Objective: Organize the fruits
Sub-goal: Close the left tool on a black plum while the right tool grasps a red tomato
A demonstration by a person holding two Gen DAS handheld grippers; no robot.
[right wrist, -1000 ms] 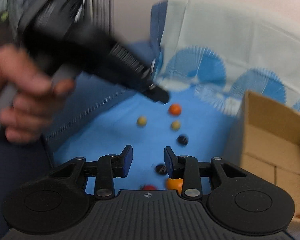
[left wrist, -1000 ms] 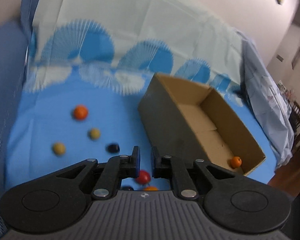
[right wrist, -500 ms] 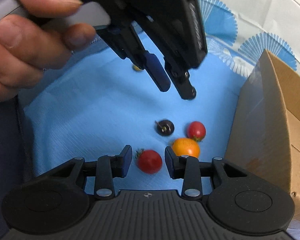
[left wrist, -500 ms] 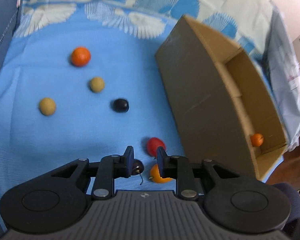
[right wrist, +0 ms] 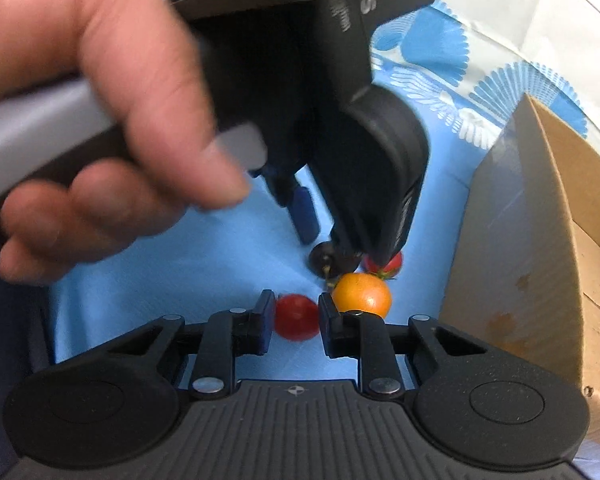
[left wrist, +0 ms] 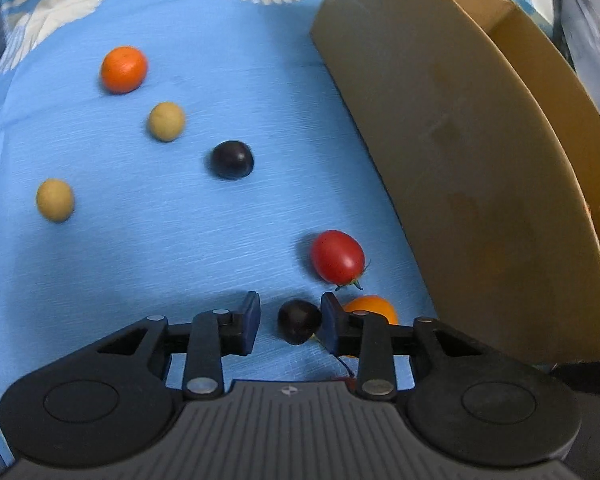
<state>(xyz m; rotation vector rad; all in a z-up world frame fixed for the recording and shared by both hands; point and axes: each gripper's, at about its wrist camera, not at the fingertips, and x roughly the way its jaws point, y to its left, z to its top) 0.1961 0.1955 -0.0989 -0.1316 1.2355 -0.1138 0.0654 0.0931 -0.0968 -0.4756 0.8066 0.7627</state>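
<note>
Small fruits lie on a blue cloth beside a cardboard box [left wrist: 480, 152]. My left gripper [left wrist: 289, 322] is open, low over the cloth, with a dark cherry [left wrist: 299, 321] between its fingers, next to the right finger. A red tomato [left wrist: 337, 257] and an orange fruit [left wrist: 370, 309] lie just right of it. My right gripper [right wrist: 293, 320] is open around another red tomato [right wrist: 296, 317], close on both sides. The orange fruit [right wrist: 362, 295] sits just beyond its right finger. The left gripper's body and the hand [right wrist: 100, 128] fill the upper right wrist view.
Farther out on the cloth lie an orange [left wrist: 124, 69], two tan round fruits [left wrist: 166, 121] [left wrist: 55, 199] and a dark plum [left wrist: 233, 159]. The box wall [right wrist: 512, 240] stands close on the right. A patterned sheet [right wrist: 480, 32] covers the back.
Both grippers have dropped down toward the cloth. The left one now straddles the dark cherry and the right one straddles the red tomato. The fruits have not moved.
</note>
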